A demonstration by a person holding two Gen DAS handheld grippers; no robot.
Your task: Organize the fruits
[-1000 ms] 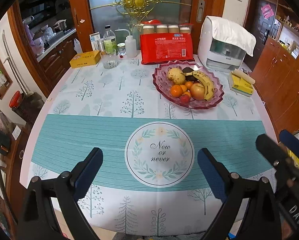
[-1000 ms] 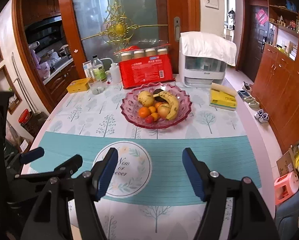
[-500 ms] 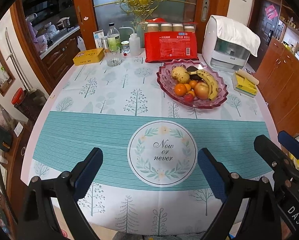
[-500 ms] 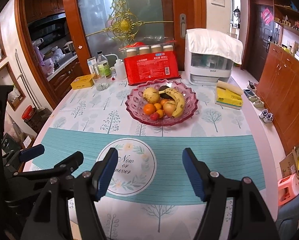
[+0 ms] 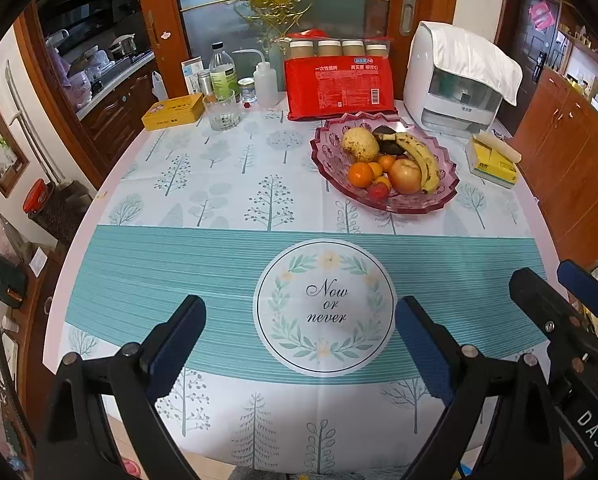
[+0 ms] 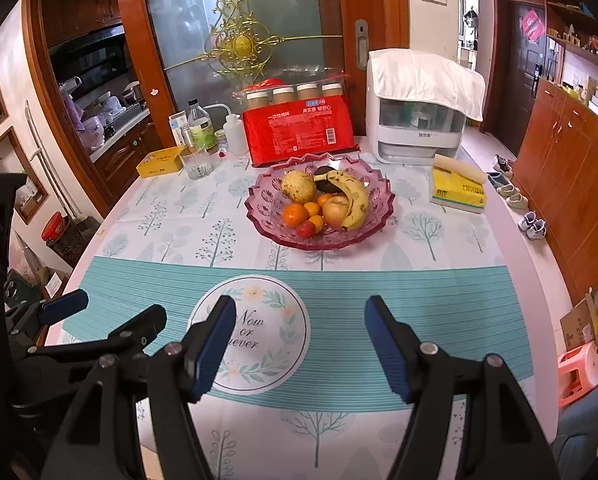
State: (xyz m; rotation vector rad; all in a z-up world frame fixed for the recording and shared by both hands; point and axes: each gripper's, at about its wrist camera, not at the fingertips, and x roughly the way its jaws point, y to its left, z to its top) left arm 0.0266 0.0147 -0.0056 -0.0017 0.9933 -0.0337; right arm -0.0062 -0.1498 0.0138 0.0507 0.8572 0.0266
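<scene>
"Now or never" on tablecloth (image 5: pixel 326 305) medallion; "DAS" on right hand-held gripper (image 5: pixel 591 432).

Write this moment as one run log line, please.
phase: approach | left gripper: open, empty | right gripper: open, empty | fruit: all in bowl | banana: untouched

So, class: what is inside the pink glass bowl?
The pink glass bowl holds a banana, an apple, a russet pear, small oranges, a red fruit and a dark fruit, partly hidden behind the banana.
</scene>
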